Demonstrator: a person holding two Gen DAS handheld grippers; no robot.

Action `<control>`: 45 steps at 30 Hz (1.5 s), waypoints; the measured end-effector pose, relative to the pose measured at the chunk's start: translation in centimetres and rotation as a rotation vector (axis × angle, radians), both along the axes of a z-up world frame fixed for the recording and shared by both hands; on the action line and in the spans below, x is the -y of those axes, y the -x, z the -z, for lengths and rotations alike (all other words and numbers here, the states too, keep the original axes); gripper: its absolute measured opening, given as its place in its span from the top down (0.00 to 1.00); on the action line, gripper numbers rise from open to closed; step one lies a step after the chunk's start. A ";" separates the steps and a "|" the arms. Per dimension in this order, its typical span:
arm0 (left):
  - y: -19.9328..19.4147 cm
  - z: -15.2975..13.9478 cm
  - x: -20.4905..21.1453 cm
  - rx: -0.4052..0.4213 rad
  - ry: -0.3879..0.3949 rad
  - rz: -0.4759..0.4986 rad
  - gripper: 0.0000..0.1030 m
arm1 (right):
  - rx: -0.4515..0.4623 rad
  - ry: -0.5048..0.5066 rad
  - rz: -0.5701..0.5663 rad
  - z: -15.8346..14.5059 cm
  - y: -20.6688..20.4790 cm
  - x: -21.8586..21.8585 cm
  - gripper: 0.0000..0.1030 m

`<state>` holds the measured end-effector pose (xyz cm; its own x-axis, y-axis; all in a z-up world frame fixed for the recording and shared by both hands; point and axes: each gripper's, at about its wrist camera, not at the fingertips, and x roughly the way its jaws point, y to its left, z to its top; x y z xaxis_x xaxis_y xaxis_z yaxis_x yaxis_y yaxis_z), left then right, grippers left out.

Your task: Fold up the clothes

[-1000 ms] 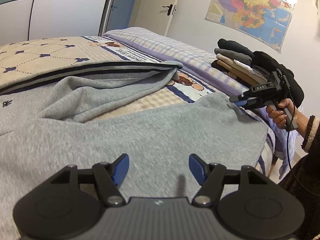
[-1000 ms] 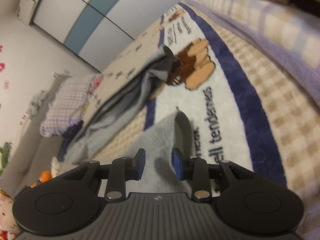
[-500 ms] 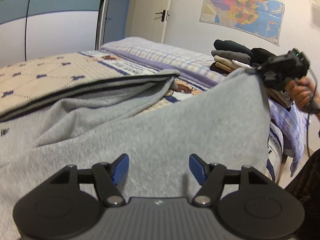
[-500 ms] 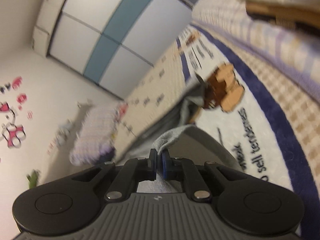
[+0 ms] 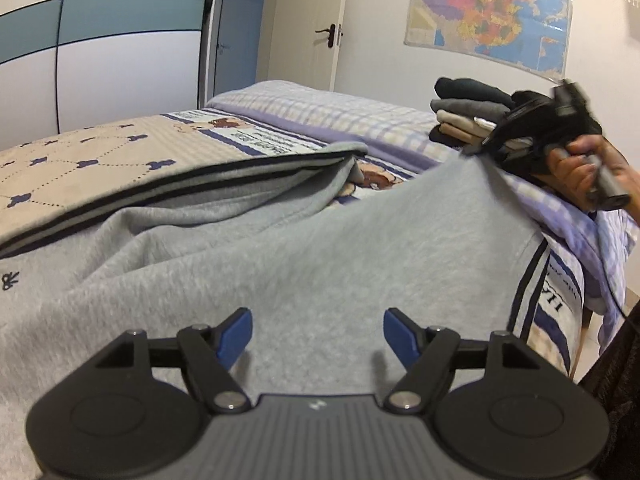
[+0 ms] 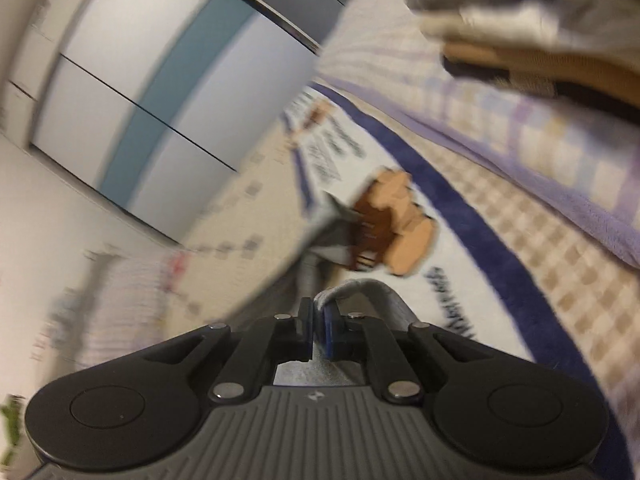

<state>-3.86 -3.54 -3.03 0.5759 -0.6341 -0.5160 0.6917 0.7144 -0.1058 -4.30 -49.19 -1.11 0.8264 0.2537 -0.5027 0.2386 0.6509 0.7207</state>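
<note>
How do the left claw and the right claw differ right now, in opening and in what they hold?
The left claw is spread wide and opening, with nothing between its pads, above the grey garment; the right claw is shut on a corner of that garment. The left one sits low over the cloth lying on the bed; the right one holds its corner lifted. Both have blue pads and black bodies.

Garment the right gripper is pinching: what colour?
Light heather grey garment, clearest in the left wrist view; right gripper is clamped on its corner.
</note>
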 end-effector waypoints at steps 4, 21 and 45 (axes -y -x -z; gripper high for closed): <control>0.4 -0.1 0.2 -0.008 0.002 0.039 0.28 | -0.090 0.006 0.070 2.7 -0.6 1.0 0.88; -1.6 0.4 -1.1 0.003 -0.022 -0.061 0.28 | 0.014 0.094 0.067 2.8 -1.1 0.7 0.94; 0.4 1.0 -4.2 -0.057 -0.041 -0.108 0.26 | -0.235 0.319 0.124 0.5 5.9 -2.0 0.65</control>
